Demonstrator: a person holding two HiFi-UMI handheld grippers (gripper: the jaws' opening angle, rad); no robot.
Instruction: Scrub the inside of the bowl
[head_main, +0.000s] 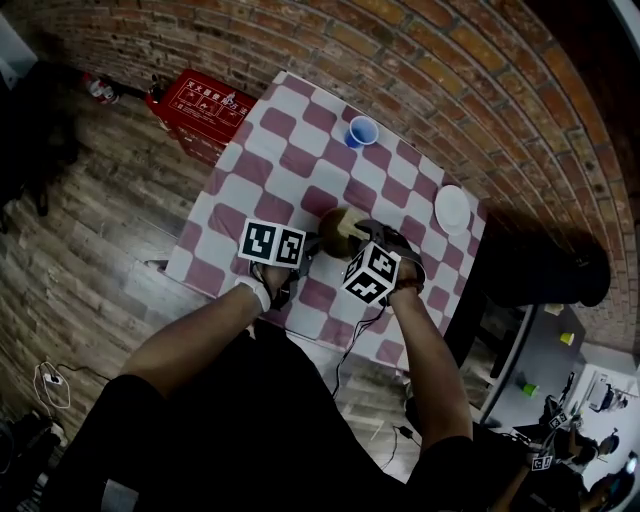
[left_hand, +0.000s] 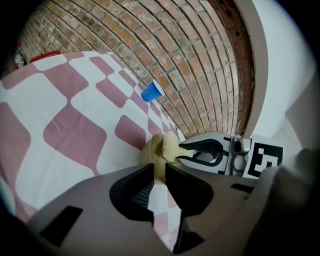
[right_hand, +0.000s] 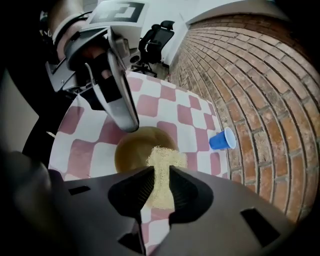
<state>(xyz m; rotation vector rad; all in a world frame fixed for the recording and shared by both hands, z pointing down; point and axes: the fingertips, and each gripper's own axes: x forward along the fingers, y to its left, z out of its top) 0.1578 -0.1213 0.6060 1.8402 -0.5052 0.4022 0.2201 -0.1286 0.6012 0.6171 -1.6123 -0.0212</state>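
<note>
An olive-brown bowl stands near the middle of the pink-and-white checked table. My left gripper is shut on the bowl's near rim; the right gripper view shows one of its grey fingers reaching down to that rim. My right gripper is shut on a yellow sponge. The sponge's free end hangs over the bowl's edge, into its inside. In the head view both marker cubes sit close together just in front of the bowl.
A blue cup lies on its side towards the brick wall, and a white plate sits at the table's right edge. A red box lies on the wooden floor. An office chair stands beyond the table.
</note>
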